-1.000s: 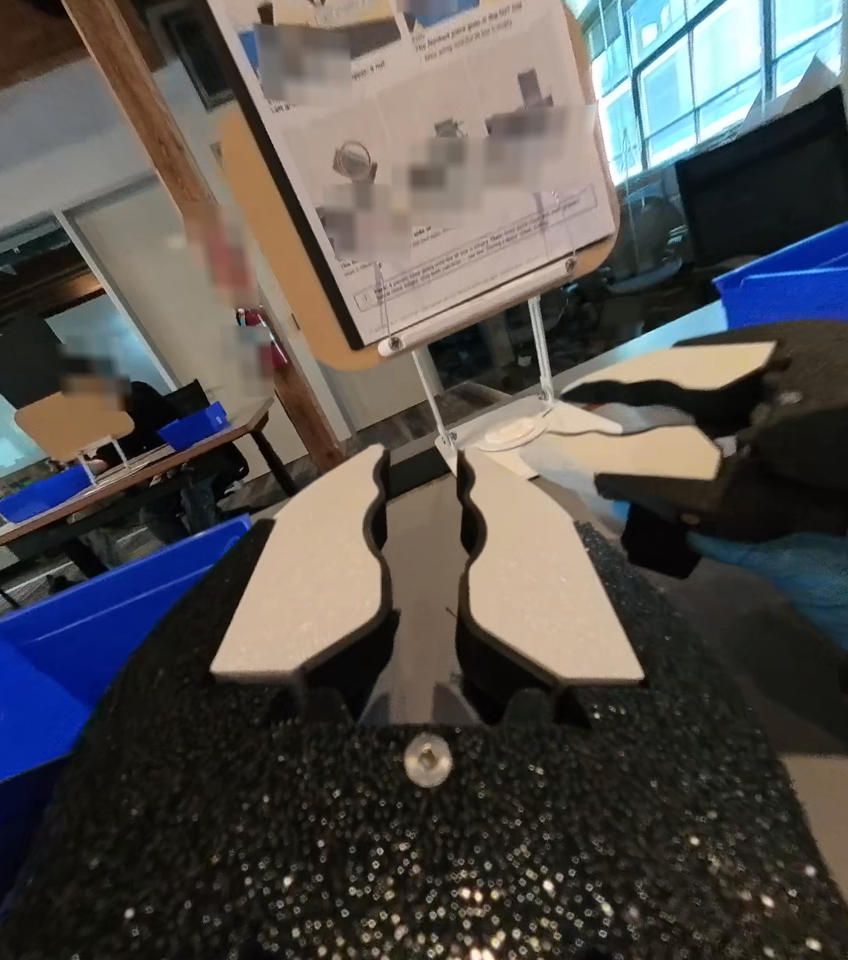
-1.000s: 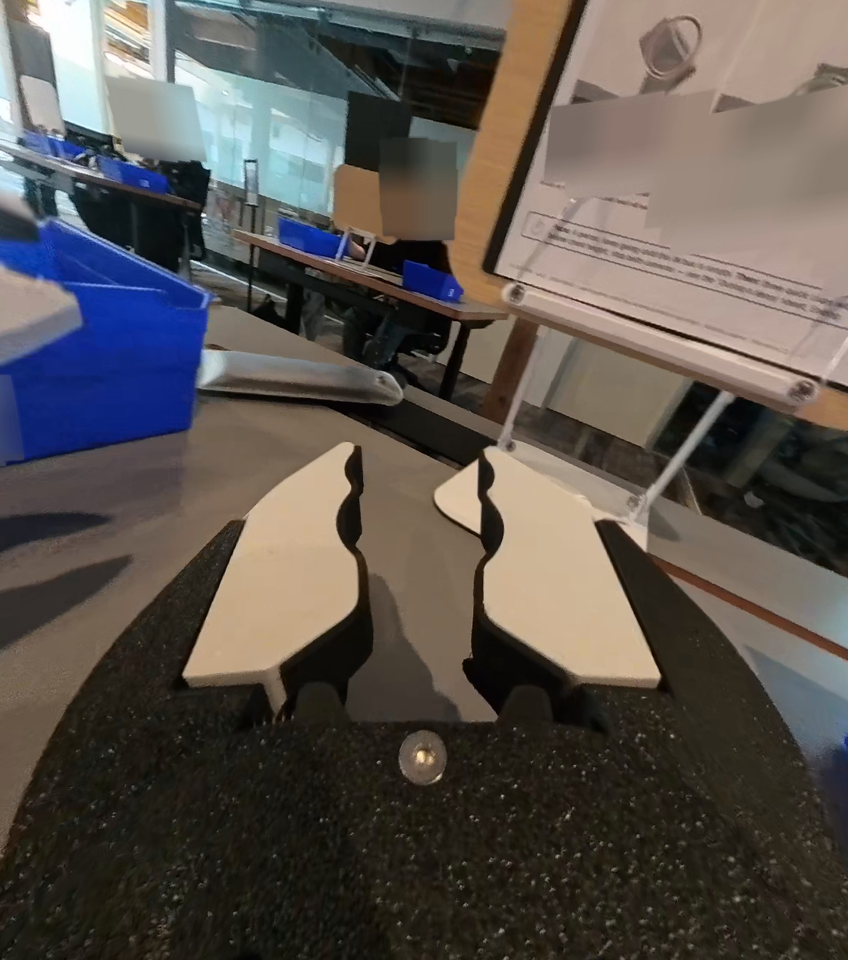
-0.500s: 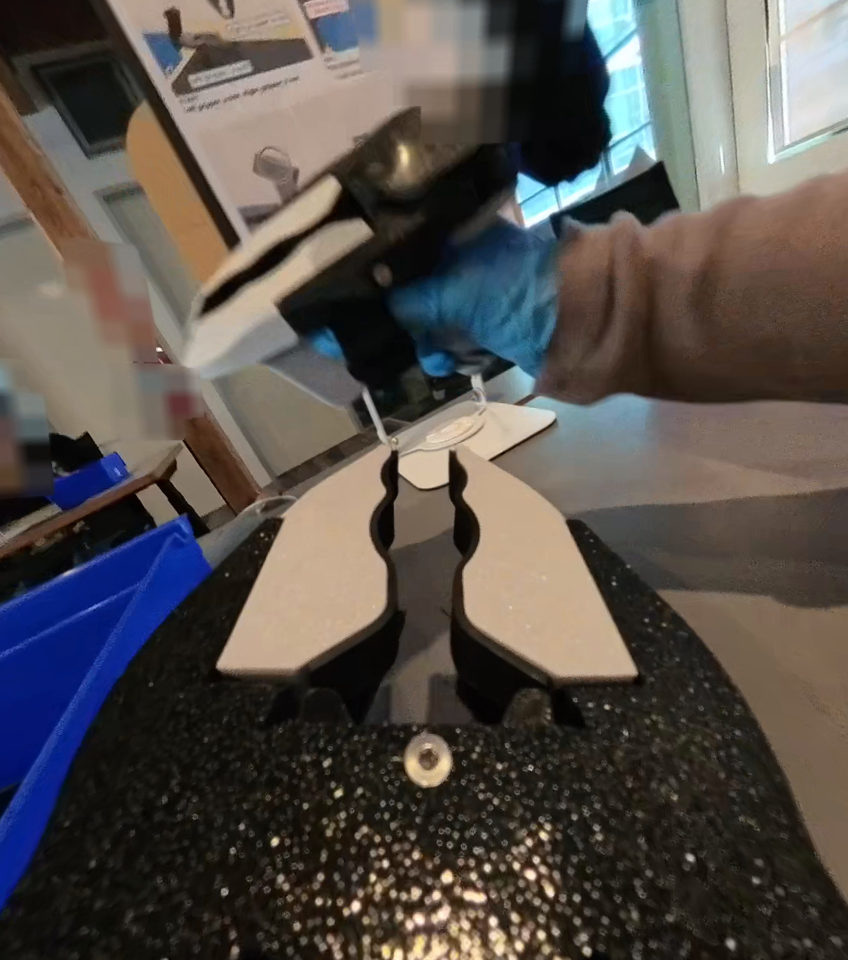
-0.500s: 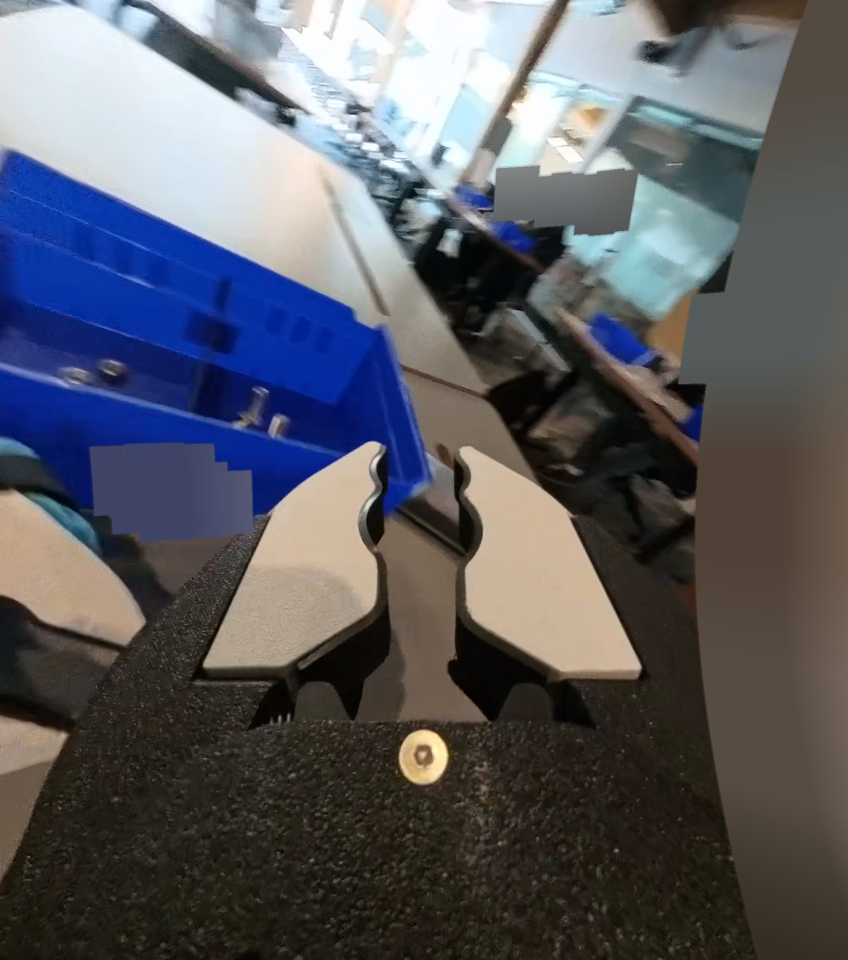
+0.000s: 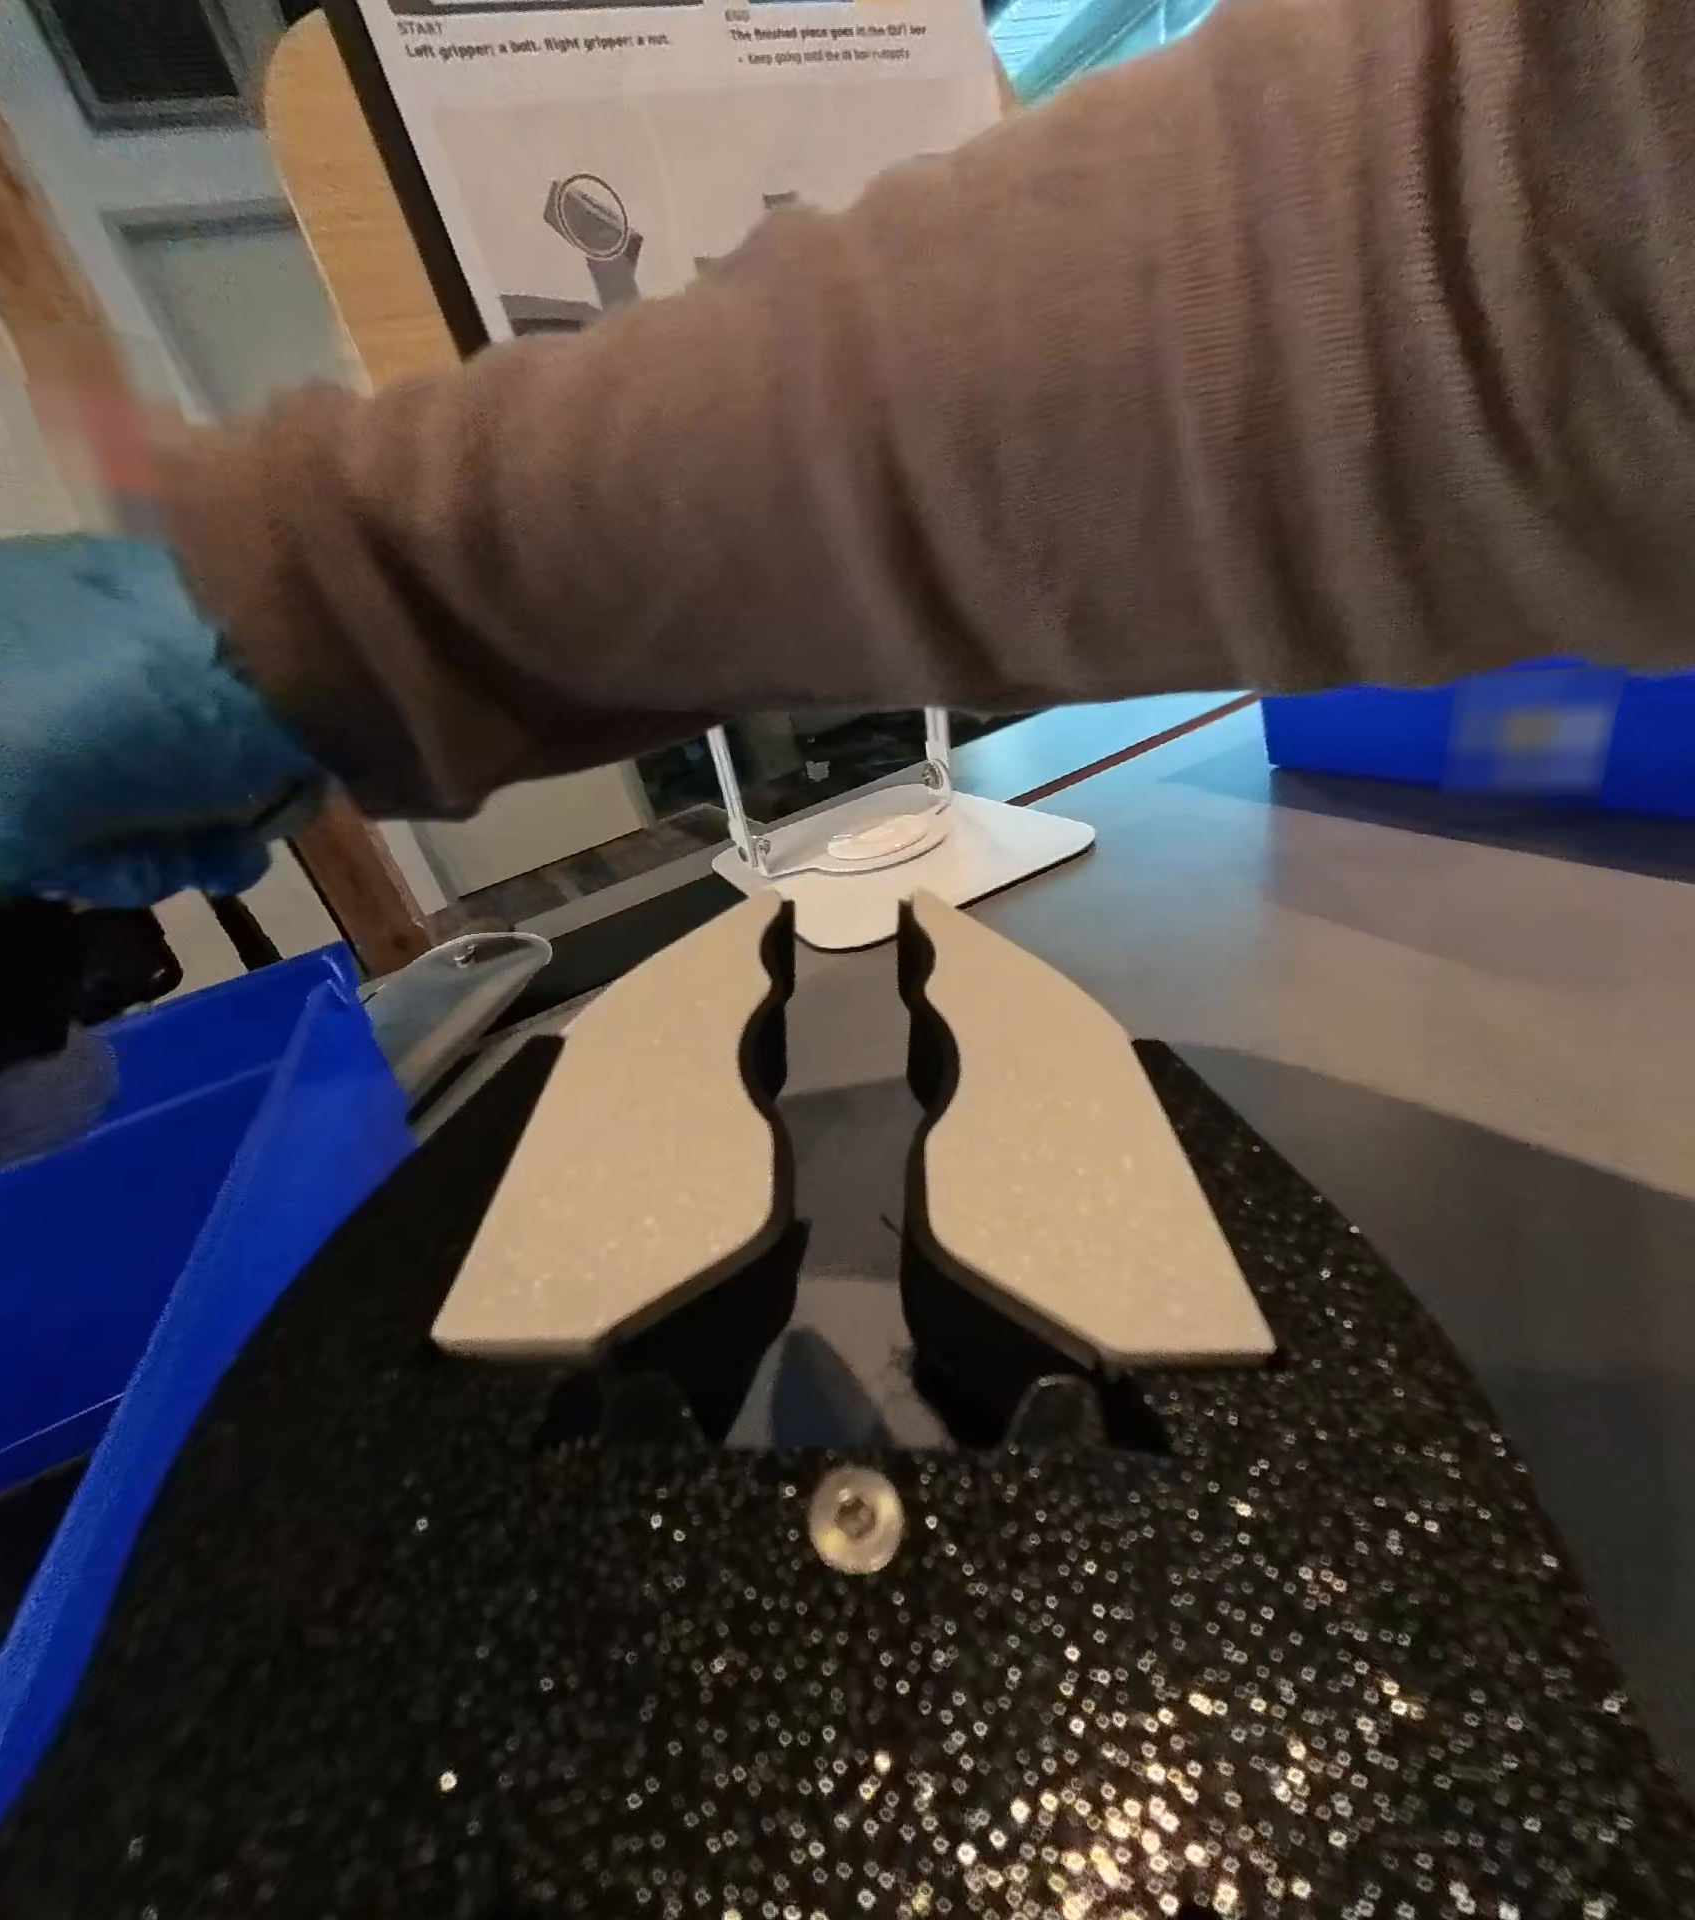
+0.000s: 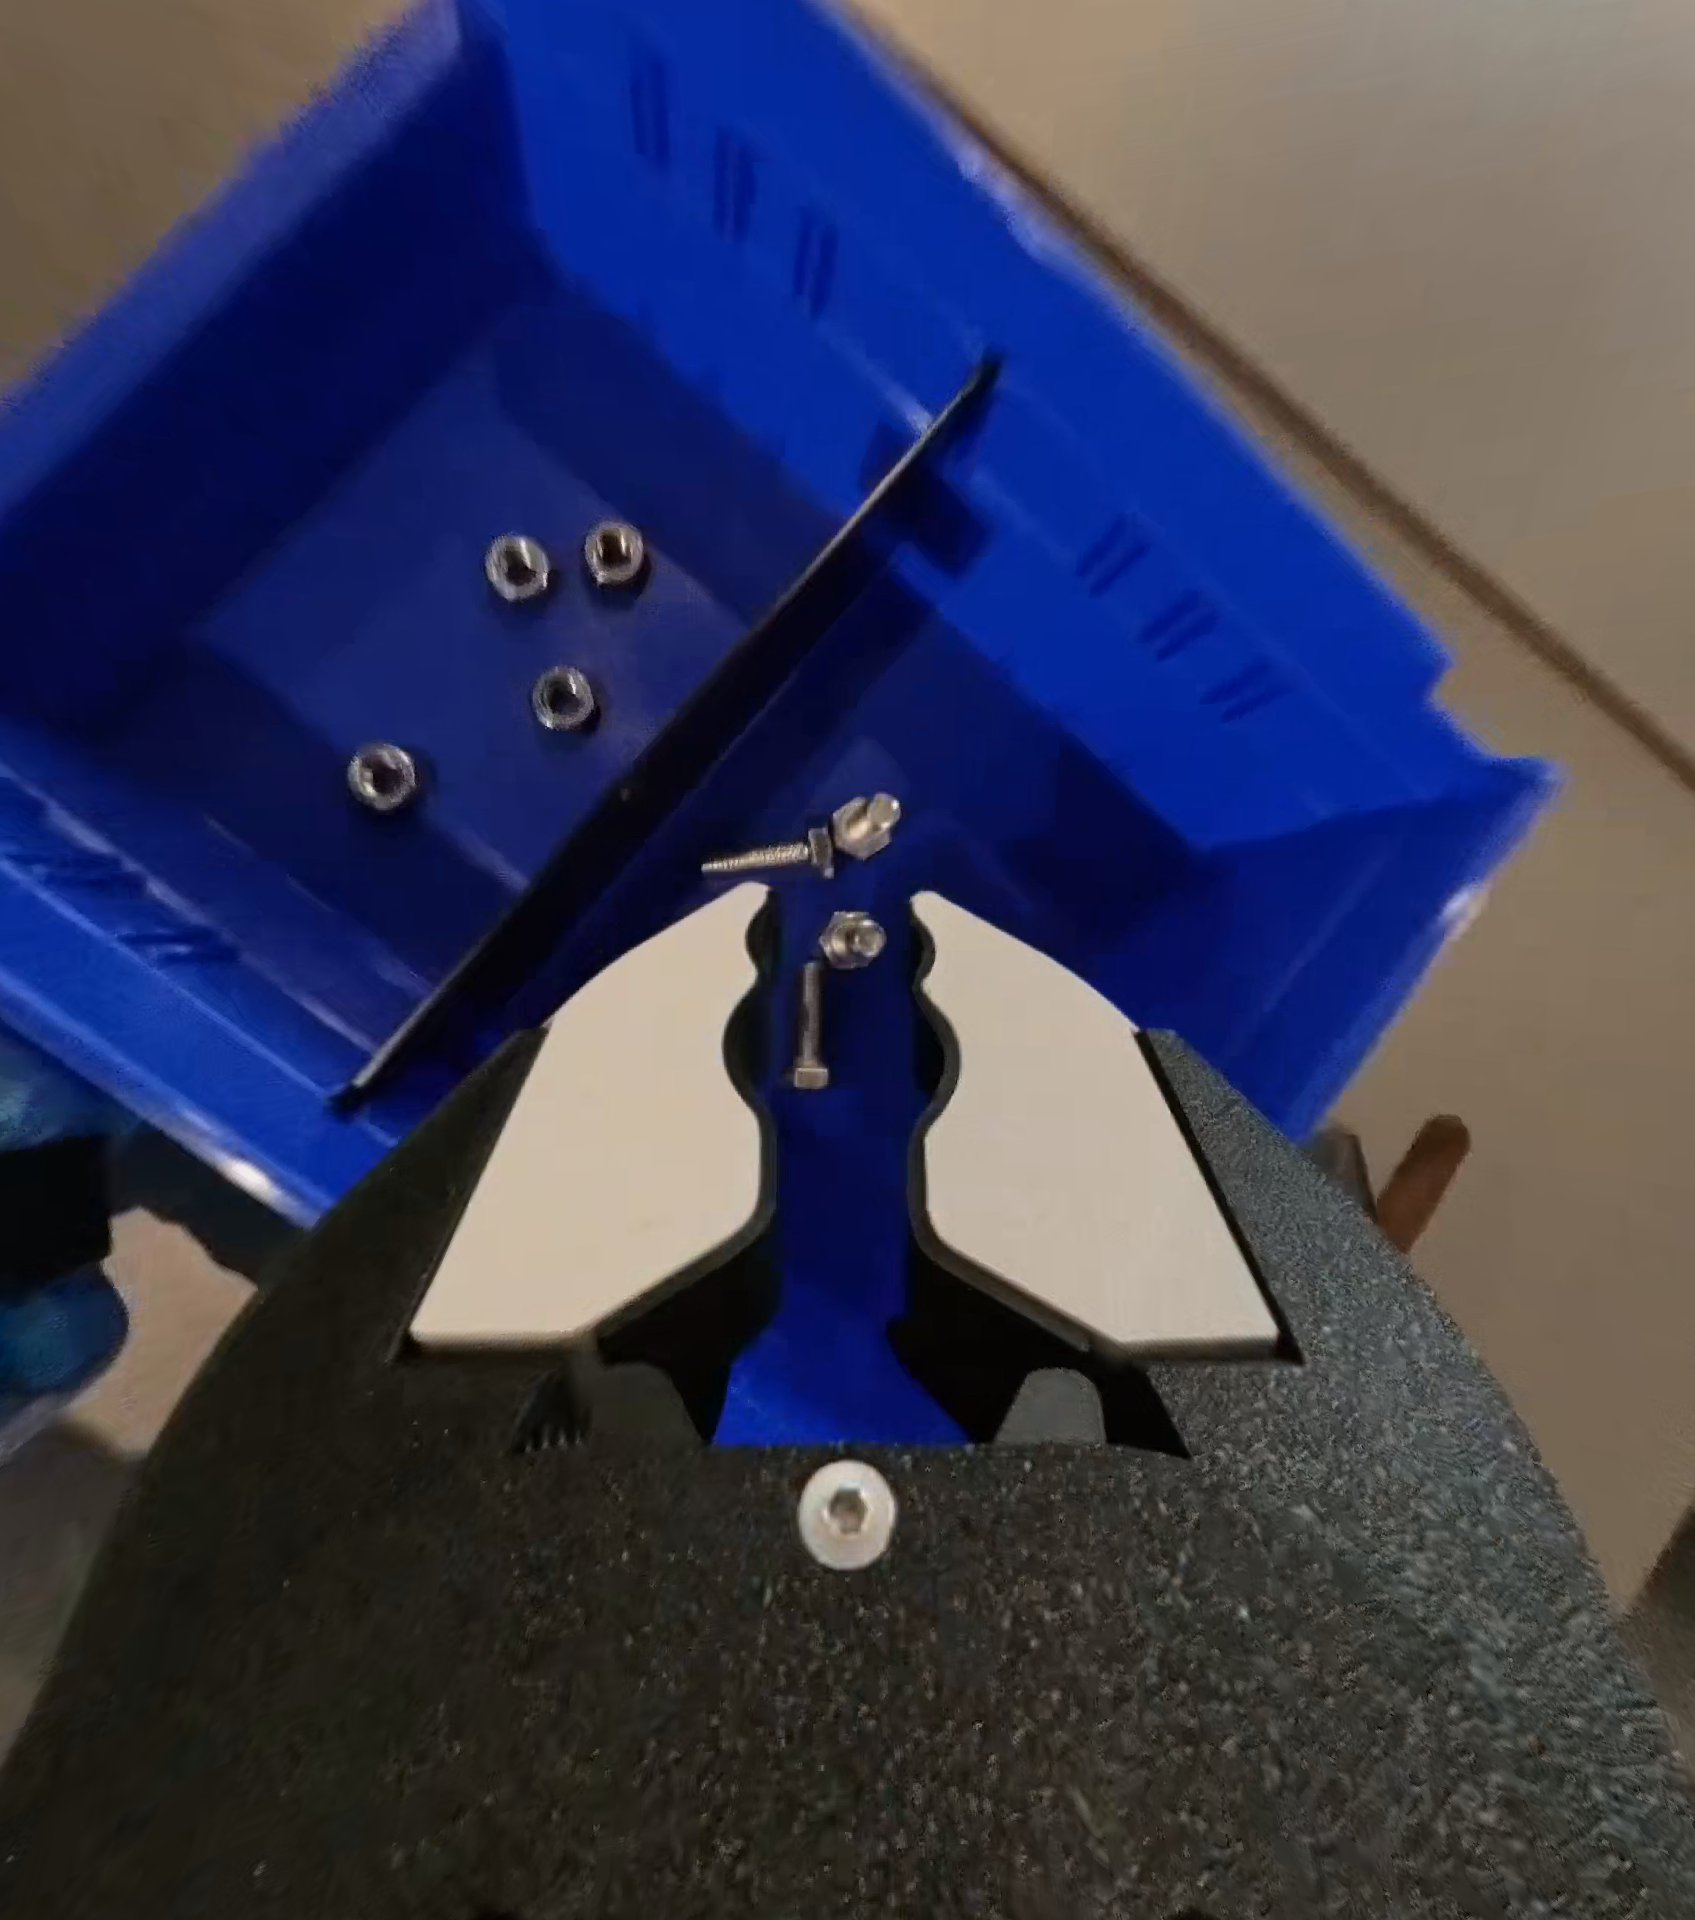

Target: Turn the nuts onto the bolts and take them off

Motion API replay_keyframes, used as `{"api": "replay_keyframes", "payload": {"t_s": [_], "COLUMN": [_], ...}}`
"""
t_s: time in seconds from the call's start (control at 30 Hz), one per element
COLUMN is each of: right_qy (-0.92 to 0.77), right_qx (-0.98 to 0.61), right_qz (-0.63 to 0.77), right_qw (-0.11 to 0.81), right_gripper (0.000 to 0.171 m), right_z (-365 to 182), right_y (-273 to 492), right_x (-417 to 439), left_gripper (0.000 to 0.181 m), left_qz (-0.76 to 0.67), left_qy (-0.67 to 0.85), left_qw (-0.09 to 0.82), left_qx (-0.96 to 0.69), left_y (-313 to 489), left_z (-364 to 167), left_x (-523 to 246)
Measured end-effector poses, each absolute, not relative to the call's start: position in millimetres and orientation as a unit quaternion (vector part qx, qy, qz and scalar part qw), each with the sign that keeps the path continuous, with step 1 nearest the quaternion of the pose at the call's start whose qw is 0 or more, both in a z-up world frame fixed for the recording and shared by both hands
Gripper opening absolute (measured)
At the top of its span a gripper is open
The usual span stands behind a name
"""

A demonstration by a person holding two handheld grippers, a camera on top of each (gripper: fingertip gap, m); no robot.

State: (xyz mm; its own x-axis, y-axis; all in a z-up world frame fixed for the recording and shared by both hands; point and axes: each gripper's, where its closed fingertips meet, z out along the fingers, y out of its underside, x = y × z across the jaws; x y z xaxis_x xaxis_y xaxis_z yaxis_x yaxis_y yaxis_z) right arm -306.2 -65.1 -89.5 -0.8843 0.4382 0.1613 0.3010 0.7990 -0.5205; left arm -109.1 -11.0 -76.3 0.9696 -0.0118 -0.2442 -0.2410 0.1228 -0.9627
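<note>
Below, four loose nuts (image 6: 500,655) lay in one compartment of a blue bin (image 6: 1186,582), with bolts (image 6: 812,1023) beyond a dark divider (image 6: 718,686) in the other, some too blurred to sort out. Framed between the parted, empty fingers of the right gripper (image 6: 838,914). Likewise spread and empty, the left gripper (image 5: 843,914) over a grey table (image 5: 1445,987). Partly hidden behind a blurred sleeve (image 5: 926,468), an instruction board (image 5: 677,135).

Your sleeved forearm (image 5: 926,436) spans the upper frame of the left wrist view. In the right wrist view, a black divider (image 6: 677,727) splits the blue bin (image 6: 1082,436) diagonally.
</note>
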Motion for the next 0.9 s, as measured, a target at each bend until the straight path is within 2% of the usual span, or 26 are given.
{"api": "replay_keyframes", "payload": {"t_s": [0.23,0.4,0.5,0.67,0.9], "right_qy": [-0.977,-0.980,-0.980,-0.975,-0.946], "right_qx": [-0.171,-0.173,-0.177,-0.188,-0.221], "right_qz": [0.111,0.095,0.084,0.104,0.177], "right_qw": [0.055,0.037,0.026,0.054,0.158], "right_gripper": [0.023,0.021,0.010,0.010,0.010], "right_z": [-136,-154,-162,-145,-72], "right_y": [-53,-53,-53,-51,-36], "right_x": [-311,-317,-318,-320,-278], "left_gripper": [0.018,0.018,0.018,0.019,0.023], "left_qz": [0.062,0.060,0.062,0.062,0.066], "left_qy": [0.081,0.081,0.085,0.093,0.103], "left_qw": [0.739,0.738,0.738,0.736,0.727], "left_qx": [-0.666,-0.667,-0.667,-0.668,-0.676], "left_y": [-9,-9,-9,-9,-7], "left_z": [-79,-80,-80,-80,-84], "left_x": [-113,-113,-112,-109,-106]}}
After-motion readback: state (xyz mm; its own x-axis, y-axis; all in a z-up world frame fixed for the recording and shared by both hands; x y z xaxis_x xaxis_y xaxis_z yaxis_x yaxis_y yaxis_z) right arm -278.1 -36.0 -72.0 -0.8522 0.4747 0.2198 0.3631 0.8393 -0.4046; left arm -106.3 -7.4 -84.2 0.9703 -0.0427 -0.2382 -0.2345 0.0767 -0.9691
